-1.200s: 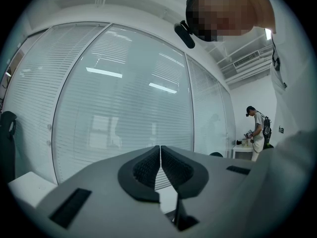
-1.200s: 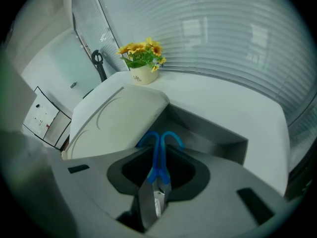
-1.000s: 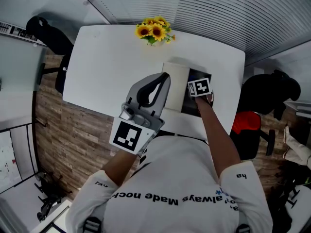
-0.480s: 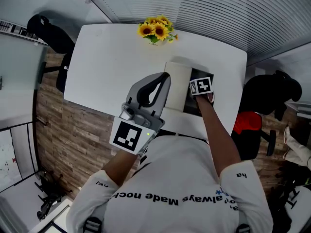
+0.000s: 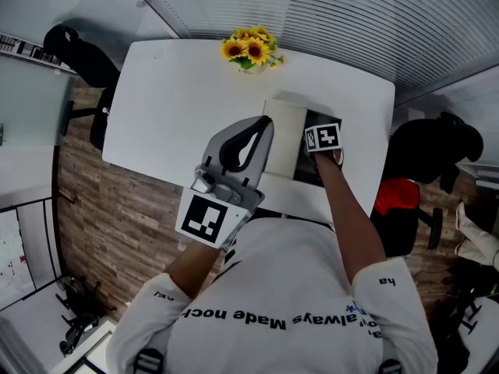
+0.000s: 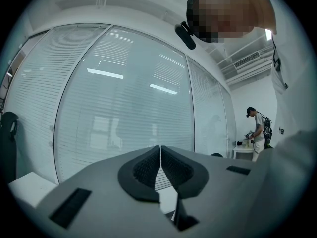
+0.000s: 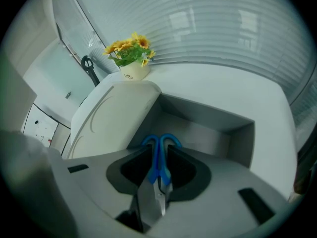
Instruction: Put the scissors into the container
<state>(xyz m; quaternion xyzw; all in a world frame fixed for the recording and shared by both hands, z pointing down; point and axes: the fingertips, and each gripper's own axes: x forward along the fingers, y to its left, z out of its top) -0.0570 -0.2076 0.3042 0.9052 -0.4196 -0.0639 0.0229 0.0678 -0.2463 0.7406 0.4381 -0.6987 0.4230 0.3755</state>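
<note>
The scissors (image 7: 158,157) have blue handles and hang handles-down between the pads of my right gripper (image 7: 158,170). The jaws are opening, though the pads still touch the handles. Right under them is the grey container (image 7: 208,128), its white lid (image 7: 111,118) folded open to the left. In the head view the right gripper's marker cube (image 5: 322,137) sits over the container (image 5: 312,162), and its jaws are hidden. My left gripper (image 6: 160,165) is raised off the table, shut and empty, pointing at window blinds. The head view shows it (image 5: 261,127) left of the lid.
A pot of sunflowers (image 5: 249,49) stands at the far edge of the white table (image 5: 179,100). Black chairs stand at the table's left (image 5: 78,53) and right (image 5: 425,150). Wood flooring (image 5: 117,216) lies to the near left.
</note>
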